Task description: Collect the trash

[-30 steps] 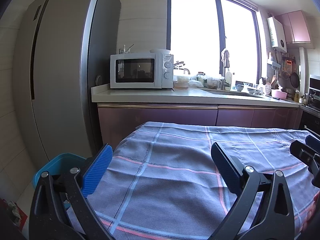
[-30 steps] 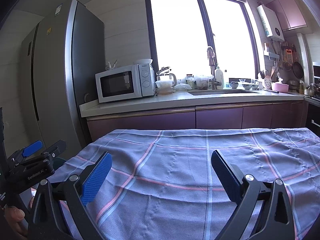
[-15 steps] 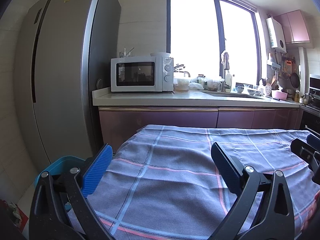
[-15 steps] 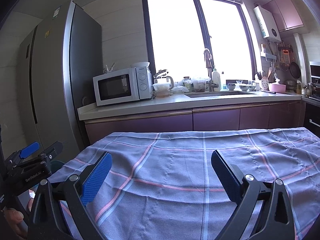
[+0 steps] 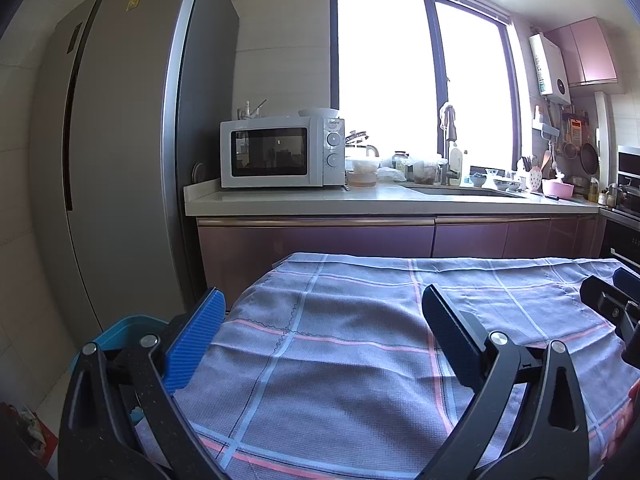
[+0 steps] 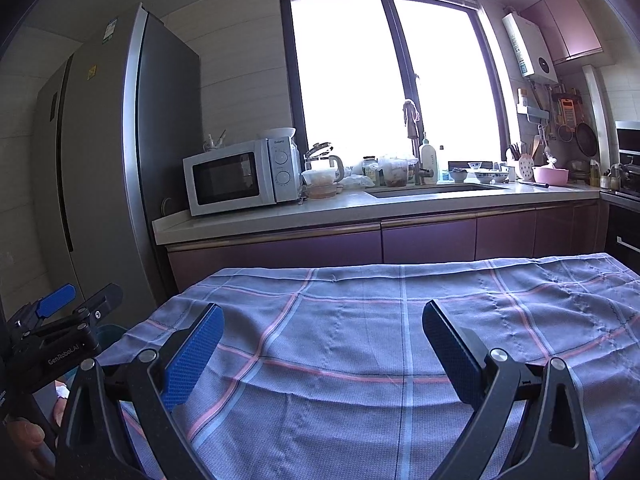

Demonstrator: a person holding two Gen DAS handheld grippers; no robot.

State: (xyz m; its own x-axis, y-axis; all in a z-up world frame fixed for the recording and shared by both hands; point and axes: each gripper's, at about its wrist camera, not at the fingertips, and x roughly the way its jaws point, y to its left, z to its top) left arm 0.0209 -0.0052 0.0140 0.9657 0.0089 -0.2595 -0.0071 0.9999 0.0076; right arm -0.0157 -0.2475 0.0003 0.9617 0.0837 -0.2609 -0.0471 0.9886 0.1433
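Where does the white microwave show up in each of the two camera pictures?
Left wrist view: the microwave sits left of centre, on the counter's left end beside the fridge.
Right wrist view: the microwave sits further left and looks angled, again next to the fridge.
Shared landmark: the bright window, up and to the right of the microwave in both.

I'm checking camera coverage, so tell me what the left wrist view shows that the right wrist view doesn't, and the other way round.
Only the left wrist view shows the blue bin clearly, low beside the fridge, and the right gripper from the side. Only the right wrist view shows the left gripper from the side. Both share the checked cloth, microwave, sink counter and window, and each gripper's own open fingers over the cloth.
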